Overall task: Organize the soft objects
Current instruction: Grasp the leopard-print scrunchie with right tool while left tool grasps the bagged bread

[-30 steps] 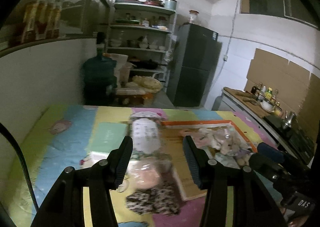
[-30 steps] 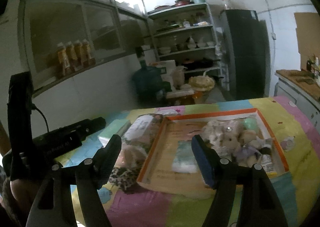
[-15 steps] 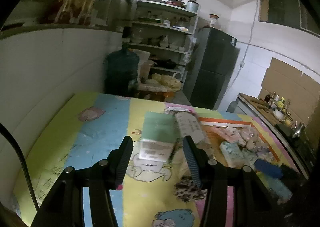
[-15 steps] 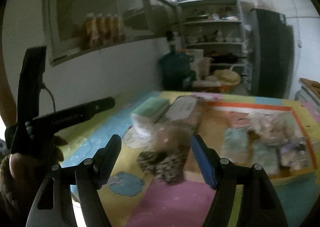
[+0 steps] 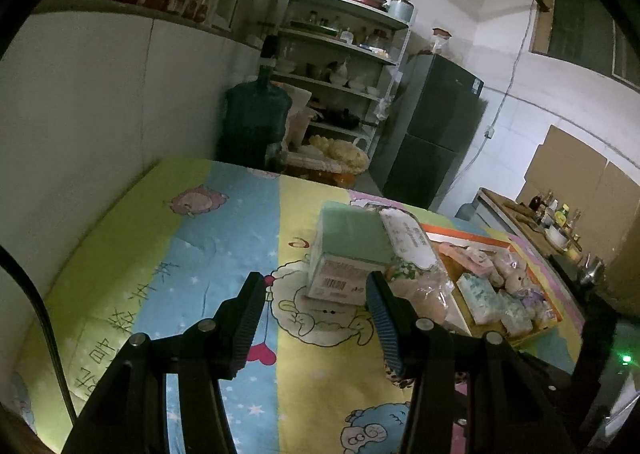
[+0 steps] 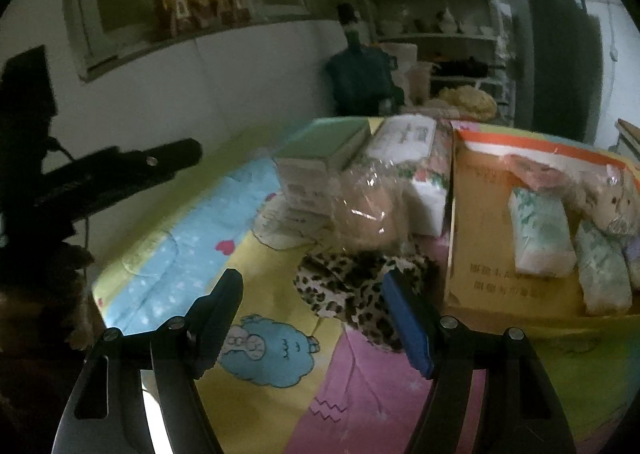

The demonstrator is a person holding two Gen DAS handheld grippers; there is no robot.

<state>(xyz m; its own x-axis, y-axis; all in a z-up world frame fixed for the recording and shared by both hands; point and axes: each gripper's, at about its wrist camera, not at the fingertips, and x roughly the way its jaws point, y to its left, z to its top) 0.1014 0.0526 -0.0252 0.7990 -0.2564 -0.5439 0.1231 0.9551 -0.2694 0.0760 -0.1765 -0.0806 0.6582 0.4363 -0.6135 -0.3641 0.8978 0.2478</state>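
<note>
A green-topped tissue box (image 5: 348,250) (image 6: 324,158) lies on the cartoon quilt. Next to it lie a long white printed pack (image 5: 412,242) (image 6: 408,142), a clear bag with a beige soft thing (image 6: 368,210) and a leopard-print cloth (image 6: 352,290). An orange-rimmed cardboard tray (image 6: 472,222) (image 5: 452,232) holds tissue packs (image 6: 540,230) and plush toys (image 6: 612,194). My left gripper (image 5: 316,314) is open and empty, just short of the tissue box. My right gripper (image 6: 312,314) is open and empty, just before the leopard cloth.
The quilt (image 5: 192,254) covers a table against a white wall on the left. A water jug (image 5: 256,126), shelves (image 5: 344,66) and a dark fridge (image 5: 436,142) stand beyond the far edge. The left gripper's body (image 6: 116,174) shows at left in the right wrist view.
Both grippers swung left, away from the tray. The left now faces the tissue box; the right now faces the leopard cloth and has come closer to it. Both stayed open.
</note>
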